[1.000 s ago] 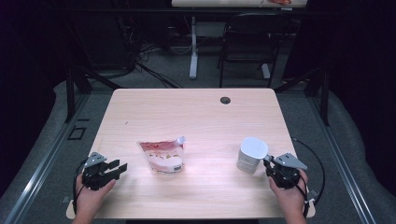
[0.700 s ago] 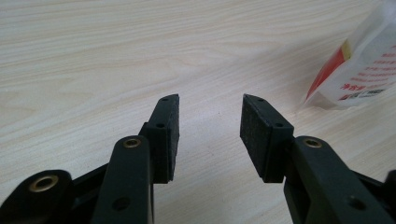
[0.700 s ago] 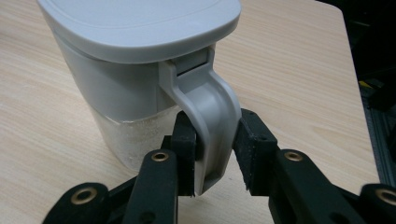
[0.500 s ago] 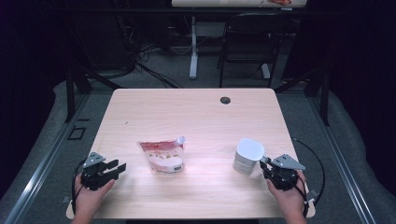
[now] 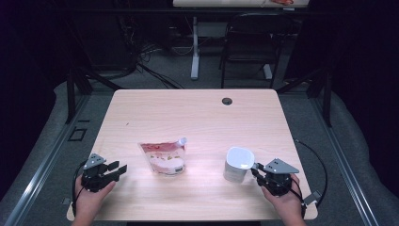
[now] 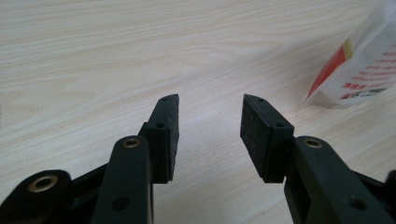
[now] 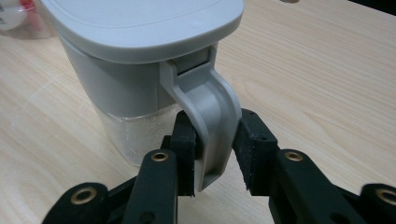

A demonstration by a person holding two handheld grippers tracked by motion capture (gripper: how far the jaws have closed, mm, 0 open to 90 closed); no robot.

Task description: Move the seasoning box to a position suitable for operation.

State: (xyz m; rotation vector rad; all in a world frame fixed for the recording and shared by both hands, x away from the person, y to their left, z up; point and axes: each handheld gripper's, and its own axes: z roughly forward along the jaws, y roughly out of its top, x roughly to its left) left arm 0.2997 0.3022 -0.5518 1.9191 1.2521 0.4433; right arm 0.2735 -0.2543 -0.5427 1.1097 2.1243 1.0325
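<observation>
So far the right gripper (image 7: 212,135) fingers clasp the grey canister's handle (image 7: 210,121), lid (image 7: 140,23) on, while the left gripper (image 6: 210,121) fingers gape empty beside the untouched refill pouch (image 5: 163,157) on the tabletop (image 5: 188,113).

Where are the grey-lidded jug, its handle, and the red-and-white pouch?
Grey-lidded jug (image 5: 238,164): high view, on its grey lid.
Jug handle (image 7: 211,121): right gripper view, on the curved grey grip between the fingers.
Red-and-white pouch (image 5: 163,157): high view, on its printed front face.

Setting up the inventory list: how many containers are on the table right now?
2. A refill pouch lies left of the table's middle, nearer the left claw. A grey-lidded jug stands to the right, its handle between the right claw's pads. Nothing appears hidden.
</observation>
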